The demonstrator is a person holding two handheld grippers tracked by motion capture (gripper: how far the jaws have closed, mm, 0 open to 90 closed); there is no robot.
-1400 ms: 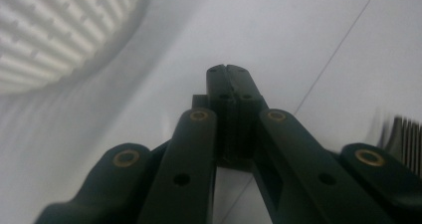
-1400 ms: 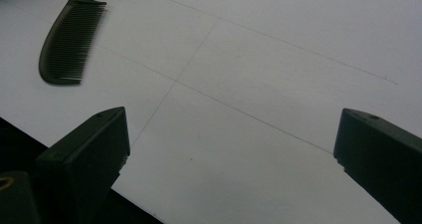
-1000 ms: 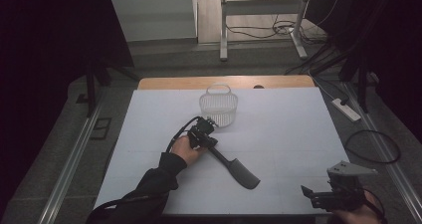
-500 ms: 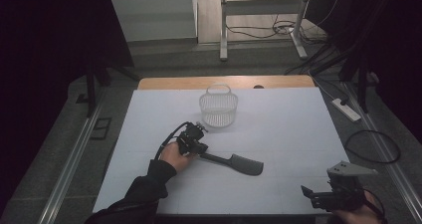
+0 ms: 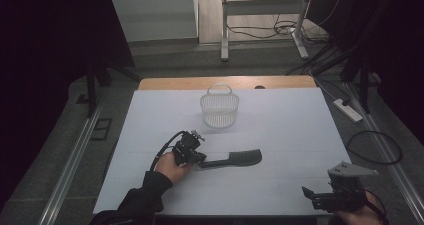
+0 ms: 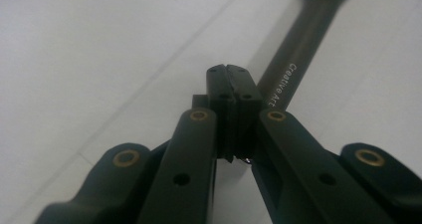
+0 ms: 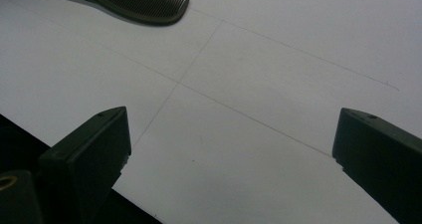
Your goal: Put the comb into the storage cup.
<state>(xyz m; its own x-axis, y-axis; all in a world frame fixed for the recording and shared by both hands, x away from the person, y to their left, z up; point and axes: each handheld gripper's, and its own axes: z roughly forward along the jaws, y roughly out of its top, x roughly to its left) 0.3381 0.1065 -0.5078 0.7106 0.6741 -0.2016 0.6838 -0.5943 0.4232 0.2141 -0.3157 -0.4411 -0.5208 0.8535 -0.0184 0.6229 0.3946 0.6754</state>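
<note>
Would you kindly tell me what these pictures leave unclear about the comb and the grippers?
- Left gripper view: its shut jaws hide their contact with the comb handle; the toothed end is blurred and cut off at the top edge.
- Right gripper view: the comb's handle is cut off by the top edge.
- High view: the basket's contents are too small to tell.

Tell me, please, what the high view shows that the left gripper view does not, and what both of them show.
High view alone: the white basket standing beyond the comb, the comb's toothed end, the right gripper with its jaws open near the table's front edge, and the floor with cables. Left gripper view alone: white lettering on the comb's handle and the pads pressed together. Both: the left gripper shut at the handle end of the black comb on the white table.
</note>
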